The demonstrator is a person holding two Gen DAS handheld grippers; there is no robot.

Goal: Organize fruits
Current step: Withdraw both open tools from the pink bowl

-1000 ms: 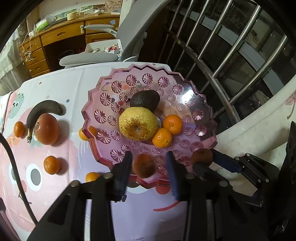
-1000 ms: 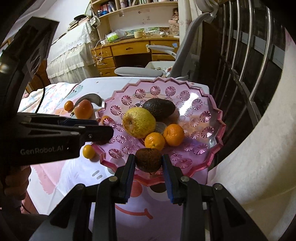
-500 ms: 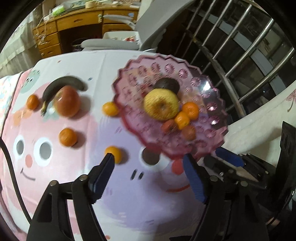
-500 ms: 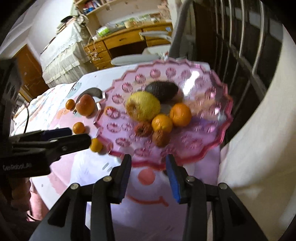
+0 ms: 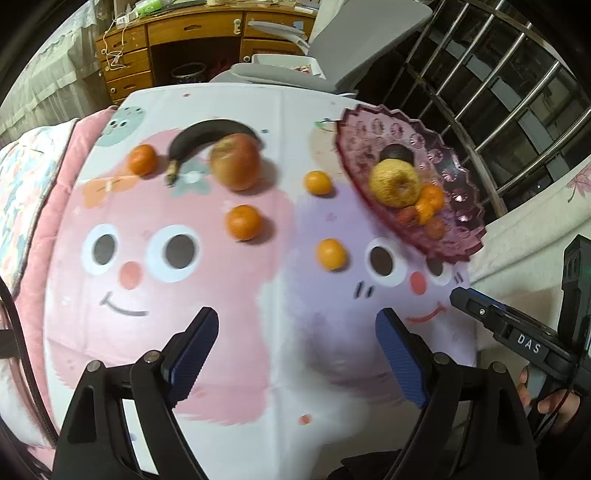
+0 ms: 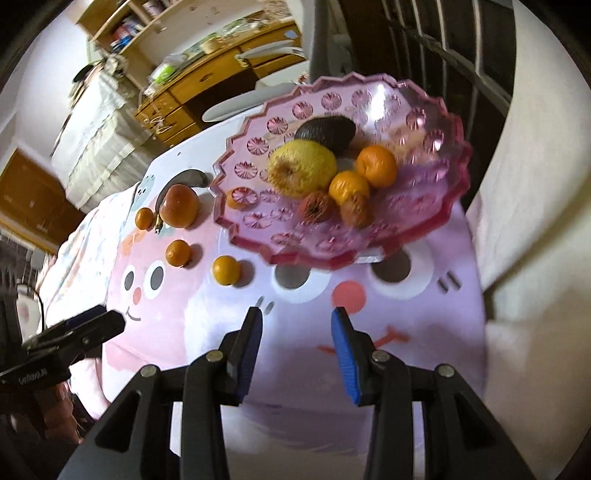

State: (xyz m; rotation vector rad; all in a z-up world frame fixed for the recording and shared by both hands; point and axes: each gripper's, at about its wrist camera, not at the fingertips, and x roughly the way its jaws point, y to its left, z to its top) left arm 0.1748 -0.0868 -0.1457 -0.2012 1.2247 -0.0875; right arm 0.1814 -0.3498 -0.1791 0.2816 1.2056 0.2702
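The small orange (image 5: 331,253) just left of the pink plate (image 5: 463,242) looks light, round, roll-prone, best pinched across its middle by the wide-open, empty left gripper (image 5: 297,341), whose jaws have just been opening.

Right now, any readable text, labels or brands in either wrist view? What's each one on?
"DAS": white letters on the right gripper body, left wrist view.
"GenRobot.AI": on the left gripper body, right wrist view; blurred, only just legible.
Book spines on the shelf: too small to read.
Nothing else legible.
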